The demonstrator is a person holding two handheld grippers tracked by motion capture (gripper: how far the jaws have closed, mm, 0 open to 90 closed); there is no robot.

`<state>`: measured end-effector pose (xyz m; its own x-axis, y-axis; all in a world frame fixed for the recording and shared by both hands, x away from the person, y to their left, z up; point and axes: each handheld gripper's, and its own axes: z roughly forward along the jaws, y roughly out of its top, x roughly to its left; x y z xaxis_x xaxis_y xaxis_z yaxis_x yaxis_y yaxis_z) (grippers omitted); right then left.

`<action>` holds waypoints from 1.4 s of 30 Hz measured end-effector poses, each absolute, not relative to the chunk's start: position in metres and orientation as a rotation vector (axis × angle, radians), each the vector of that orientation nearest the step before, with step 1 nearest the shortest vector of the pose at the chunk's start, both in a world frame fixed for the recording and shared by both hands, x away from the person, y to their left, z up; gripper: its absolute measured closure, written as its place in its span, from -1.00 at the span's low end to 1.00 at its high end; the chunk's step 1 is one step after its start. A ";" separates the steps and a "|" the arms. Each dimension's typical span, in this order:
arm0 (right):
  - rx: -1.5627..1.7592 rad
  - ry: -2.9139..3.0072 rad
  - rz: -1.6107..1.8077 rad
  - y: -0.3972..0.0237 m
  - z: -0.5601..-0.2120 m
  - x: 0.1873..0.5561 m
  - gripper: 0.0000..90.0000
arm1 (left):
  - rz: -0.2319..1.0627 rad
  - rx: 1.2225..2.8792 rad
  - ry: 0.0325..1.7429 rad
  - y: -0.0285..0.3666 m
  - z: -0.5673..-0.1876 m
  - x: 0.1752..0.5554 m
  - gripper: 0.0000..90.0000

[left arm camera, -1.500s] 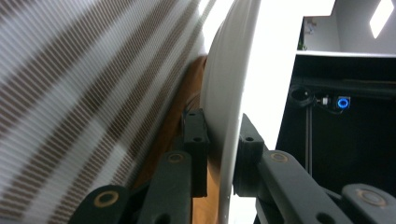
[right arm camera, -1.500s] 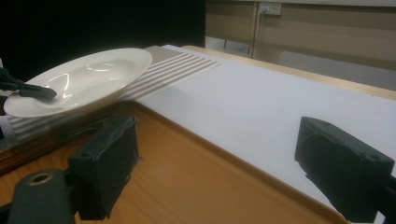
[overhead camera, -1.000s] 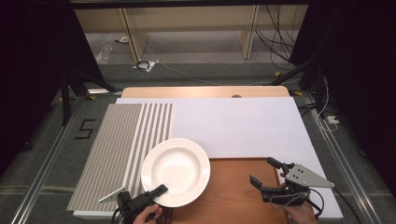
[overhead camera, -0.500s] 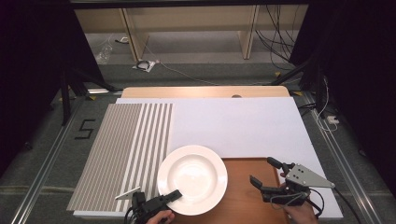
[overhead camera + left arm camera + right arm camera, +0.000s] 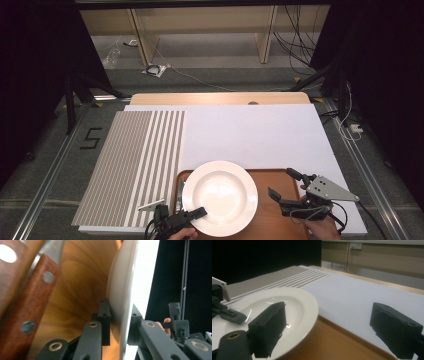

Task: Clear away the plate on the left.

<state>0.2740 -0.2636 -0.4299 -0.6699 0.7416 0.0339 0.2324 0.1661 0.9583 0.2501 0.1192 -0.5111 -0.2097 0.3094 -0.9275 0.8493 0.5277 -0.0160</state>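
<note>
Left gripper (image 5: 192, 214) fingers pinching plate (image 5: 220, 197) rim, over tray (image 5: 270, 220), right gripper (image 5: 289, 189) fingers spread.

The plate (image 5: 220, 197) pinched at its six o'clock rim by my left gripper (image 5: 192, 216) looks like glazed white ceramic, glossy, throwing soft highlights. Under it the tray (image 5: 272, 220) is brown wood with smooth, satin grain. At the plate's nine o'clock lies a knife (image 5: 32, 290) with a polished metal blade and a reddish wooden handle set with dull metal rivets. My right gripper (image 5: 287, 192) has matt black plastic jaws. The striped placemat (image 5: 130, 165) looks woven and rough; the white sheet (image 5: 250, 135) is matt, paper-like.
</note>
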 end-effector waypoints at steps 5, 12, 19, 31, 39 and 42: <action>0.920 2.001 1.521 -0.264 -0.430 0.274 -0.68 | -0.682 1.002 1.760 0.112 -0.512 0.251 0.73; 0.917 2.001 1.522 -0.264 -0.430 0.274 -0.68 | -0.700 1.035 1.753 0.104 -0.512 0.253 0.73; 0.914 2.001 1.521 -0.264 -0.430 0.274 -0.68 | -0.713 1.066 1.752 0.099 -0.515 0.254 0.73; 0.913 2.004 1.519 -0.264 -0.430 0.274 -0.68 | -0.742 1.103 1.745 0.090 -0.518 0.254 0.72; 0.911 2.004 1.519 -0.264 -0.430 0.274 -0.68 | -0.761 1.119 1.749 0.087 -0.521 0.251 0.72; 0.910 2.004 1.520 -0.264 -0.430 0.274 -0.68 | -0.761 1.121 1.750 0.087 -0.521 0.252 0.72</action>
